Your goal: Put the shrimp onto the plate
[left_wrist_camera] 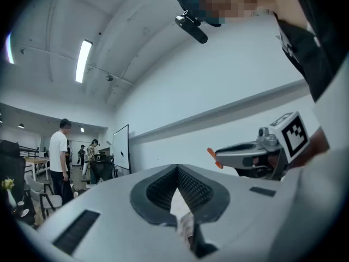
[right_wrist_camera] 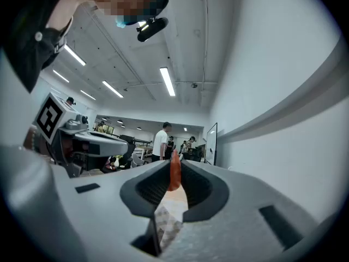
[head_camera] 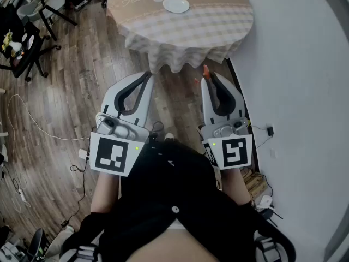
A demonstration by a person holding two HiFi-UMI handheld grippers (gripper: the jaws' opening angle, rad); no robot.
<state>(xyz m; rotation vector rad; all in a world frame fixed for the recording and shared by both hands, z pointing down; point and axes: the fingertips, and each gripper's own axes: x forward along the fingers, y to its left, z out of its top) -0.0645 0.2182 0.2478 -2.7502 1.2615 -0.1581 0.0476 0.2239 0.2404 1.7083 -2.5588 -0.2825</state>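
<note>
Right gripper has its jaws closed down on the shrimp, a small orange piece pinched right at the tips, with the end poking out past them; it also shows as an orange nub at the tip in head view. Left gripper has jaws brought together at the tips with nothing between them, only the pale gap behind the pads. Both grippers are held close to the body, side by side, pointing toward the round table with the checked cloth. The white plate sits on the far part of the tabletop and looks bare, well apart from both grippers, so the shrimp is in hand but not yet over the plate. Handling guess: light, small, probably a toy or soft rubbery piece, smooth and curved, so it could pivot or squirt out of a tip pinch. The grip looks to be on the narrow end; a hold nearer mid-body would be steadier, though the present one seems adequate for a short carry. Keep squeeze moderate, bring the tips low over the plate centre before opening, since a light piece may bounce or roll off the rim
</note>
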